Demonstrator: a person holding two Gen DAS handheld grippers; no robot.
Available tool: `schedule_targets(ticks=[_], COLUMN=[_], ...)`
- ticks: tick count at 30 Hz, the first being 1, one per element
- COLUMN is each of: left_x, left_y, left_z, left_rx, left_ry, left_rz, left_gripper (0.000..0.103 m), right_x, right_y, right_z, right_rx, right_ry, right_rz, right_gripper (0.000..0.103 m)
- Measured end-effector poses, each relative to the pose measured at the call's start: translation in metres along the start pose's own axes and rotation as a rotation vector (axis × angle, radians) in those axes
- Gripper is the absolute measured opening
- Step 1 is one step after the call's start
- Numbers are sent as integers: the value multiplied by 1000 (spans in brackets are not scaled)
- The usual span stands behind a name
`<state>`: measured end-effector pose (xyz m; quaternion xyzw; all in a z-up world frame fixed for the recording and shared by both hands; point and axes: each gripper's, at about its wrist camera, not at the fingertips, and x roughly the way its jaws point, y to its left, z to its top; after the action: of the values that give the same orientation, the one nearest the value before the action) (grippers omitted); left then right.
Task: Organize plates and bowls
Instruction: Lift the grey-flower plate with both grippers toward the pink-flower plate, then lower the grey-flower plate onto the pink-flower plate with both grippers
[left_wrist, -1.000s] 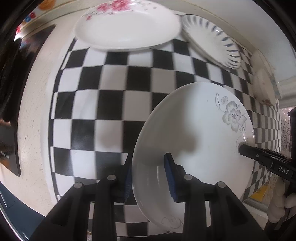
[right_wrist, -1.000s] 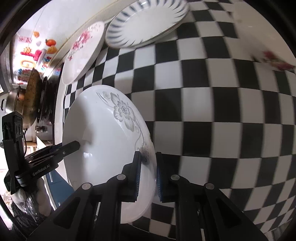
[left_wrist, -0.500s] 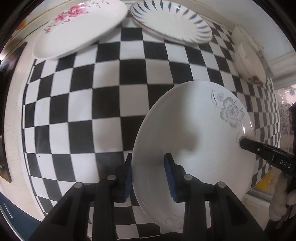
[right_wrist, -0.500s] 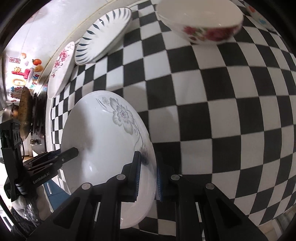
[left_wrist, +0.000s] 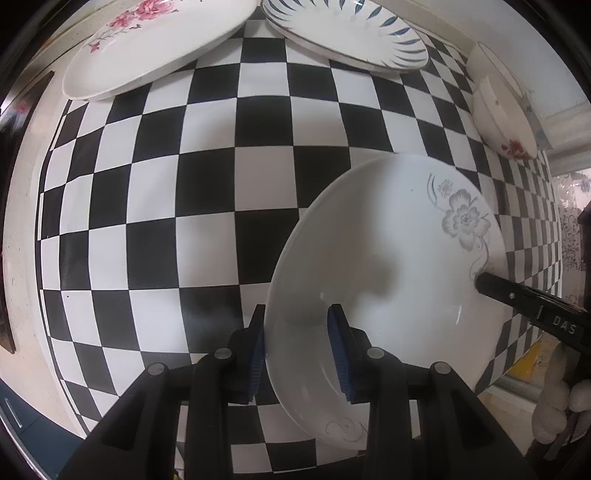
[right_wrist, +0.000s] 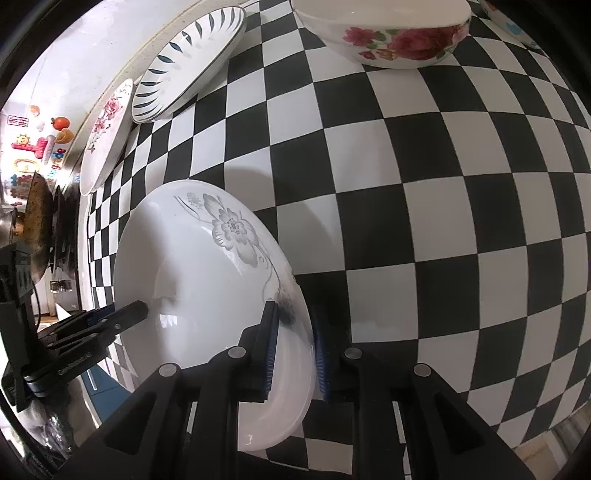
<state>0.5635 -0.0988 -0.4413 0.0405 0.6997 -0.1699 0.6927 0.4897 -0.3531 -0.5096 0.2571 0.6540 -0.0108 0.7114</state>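
A white plate with a grey flower (left_wrist: 391, 258) is held above the checkered cloth (left_wrist: 207, 192) by both grippers. My left gripper (left_wrist: 299, 354) is shut on its near rim. My right gripper (right_wrist: 293, 350) is shut on the opposite rim of the same plate (right_wrist: 207, 273). The right gripper's finger shows at the plate's right edge in the left wrist view (left_wrist: 517, 299). The left gripper's finger shows at the plate's left edge in the right wrist view (right_wrist: 110, 321).
A pink-flower plate (left_wrist: 159, 44) and a blue-leaf plate (left_wrist: 347, 33) lie at the far edge of the cloth. A rose-patterned bowl (right_wrist: 384, 33) stands at the far right, also in the left wrist view (left_wrist: 502, 118). A wok (right_wrist: 35, 229) sits beyond the cloth's left side.
Both grippers have carried the flower plate back and rightward over the cloth. The far plates have drifted away to the left and the rose bowl has come into view.
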Motion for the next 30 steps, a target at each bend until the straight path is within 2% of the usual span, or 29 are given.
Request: schedule_targets(ticks=[4,7,9,10,11,12,13,14,16,18,24,27,30], left_x=[-27,-60,-79,-94,-104,-112,-123,-132,-139,-140,-108,-87,-68], left_y=[9,21,26,34,43,46,56,69,84,103,173,198,215], left_z=[8,16,18,24,27,28,34,39,53,66,113,131,147], left_rx=[-4,-22,-45,-69,-83,-95,-111,-132,-164,-202,-343,-385,-394], left_ry=[-79,-157,-206,-237,-251,-264,-280,-297,-316,-324,-263,-225,-193], left_rz=[58,101,98,96,88,77,66,56,43,49,-11,-38,-52], left_gripper=[30,30,31,31,33,33,34,36,39,39,39,39,39], right_x=[-21,-51,-70,-79,-87,-95,-100,-107,-114,-108,-40,-12,18], right_y=[5,15,28,37,47,61,71,82,105,138,218,243,267], right_z=[4,11,20,27,34,45,52,60,76,101,188,216,237], right_rx=[-4,-21,-47,-65,-79,-89,-96,-113,-161,-231,-323,-410,-508], right_ry=[-45,-91,-114,-127,-136,-141,-154,-193,-271,-275,-145,-121,-100], right_rz=[-21,7,34,50,58,60,73,114,198,209,81,59,-10], right_gripper=[20,20,20,24,40,51,68,73,77,79,79,78,78])
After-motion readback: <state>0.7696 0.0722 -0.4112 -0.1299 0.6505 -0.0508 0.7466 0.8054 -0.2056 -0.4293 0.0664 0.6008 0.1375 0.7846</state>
